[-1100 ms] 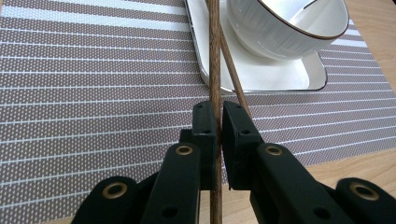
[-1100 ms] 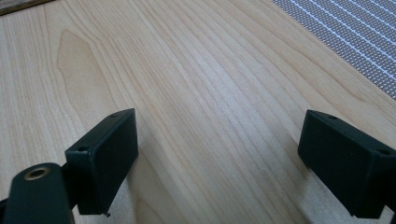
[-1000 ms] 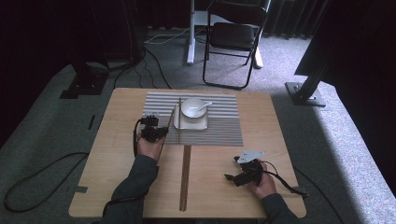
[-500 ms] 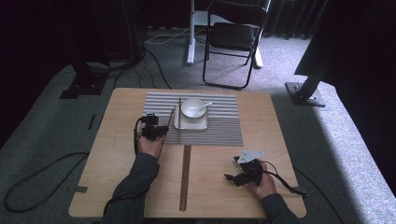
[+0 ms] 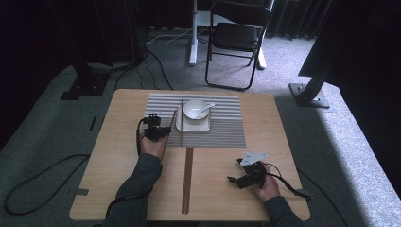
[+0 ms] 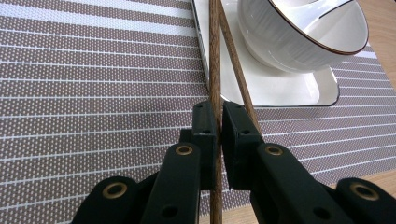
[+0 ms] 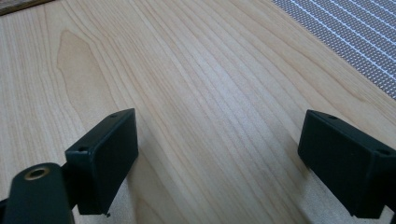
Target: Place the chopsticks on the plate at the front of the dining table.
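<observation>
My left gripper [image 6: 218,114] is shut on a brown wooden chopstick [image 6: 215,56] that runs straight up between its pads. It is over the left part of the striped placemat [image 6: 93,93]. A second chopstick [image 6: 236,65] slants just to the right of the jaws, along the edge of the white square plate [image 6: 322,91]. A white bowl [image 6: 299,37] with a spoon in it stands on that plate. In the high view the left gripper [image 5: 153,128] is left of the plate [image 5: 193,125] and bowl [image 5: 195,109]. My right gripper [image 7: 217,140] is open over bare wood, at the table's near right [image 5: 242,176].
The placemat [image 5: 222,132] covers the far middle of the wooden table [image 5: 118,165]. A dark wooden strip [image 5: 187,179] runs from the mat to the near edge. Cables trail from both grippers. A folding chair [image 5: 236,38] and stands are on the carpet beyond.
</observation>
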Demonstrator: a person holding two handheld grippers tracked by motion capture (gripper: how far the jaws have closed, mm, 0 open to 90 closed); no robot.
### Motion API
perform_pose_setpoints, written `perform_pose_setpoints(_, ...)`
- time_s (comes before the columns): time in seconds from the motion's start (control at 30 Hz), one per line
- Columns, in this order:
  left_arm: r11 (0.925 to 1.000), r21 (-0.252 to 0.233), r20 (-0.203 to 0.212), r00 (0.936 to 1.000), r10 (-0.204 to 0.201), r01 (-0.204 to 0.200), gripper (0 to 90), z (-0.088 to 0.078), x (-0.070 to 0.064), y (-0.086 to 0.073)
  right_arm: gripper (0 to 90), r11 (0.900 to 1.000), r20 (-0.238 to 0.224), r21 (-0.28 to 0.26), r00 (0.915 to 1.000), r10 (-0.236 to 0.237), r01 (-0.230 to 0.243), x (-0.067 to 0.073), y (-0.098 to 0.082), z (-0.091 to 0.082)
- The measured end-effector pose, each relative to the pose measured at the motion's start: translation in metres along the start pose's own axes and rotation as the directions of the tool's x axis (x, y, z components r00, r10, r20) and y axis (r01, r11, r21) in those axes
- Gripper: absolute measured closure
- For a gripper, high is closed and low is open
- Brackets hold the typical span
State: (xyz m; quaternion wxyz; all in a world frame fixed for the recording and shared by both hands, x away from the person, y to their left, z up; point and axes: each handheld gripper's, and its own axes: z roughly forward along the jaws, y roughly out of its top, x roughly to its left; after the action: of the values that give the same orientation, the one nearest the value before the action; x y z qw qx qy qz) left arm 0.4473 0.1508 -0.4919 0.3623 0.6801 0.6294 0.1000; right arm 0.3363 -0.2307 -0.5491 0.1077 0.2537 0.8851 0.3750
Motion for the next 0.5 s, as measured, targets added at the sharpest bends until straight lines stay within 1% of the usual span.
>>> perform_pose_setpoints(0.1, 1.0, 0.003, -0.001, 1.0, -0.002, 0.002, 84.4, 0.0017, 0.0008, 0.0001, 11.6, 1.0, 0.0, 0.0, 1.0, 0.0, 0.0, 0.0, 0.0, 0.0)
perform_pose_setpoints(0.2, 0.9999, 0.006, 0.004, 0.9999, -0.014, 0.013, 84.4, 0.0044, 0.0026, 0.0004, 11.6, 1.0, 0.0, 0.0, 1.0, 0.0, 0.0, 0.0, 0.0, 0.0)
perform_pose_setpoints(0.5, 0.9998, 0.006, 0.009, 0.9997, -0.021, 0.021, 84.4, 0.0085, 0.0037, 0.0023, 11.6, 1.0, 0.0, 0.0, 1.0, 0.0, 0.0, 0.0, 0.0, 0.0)
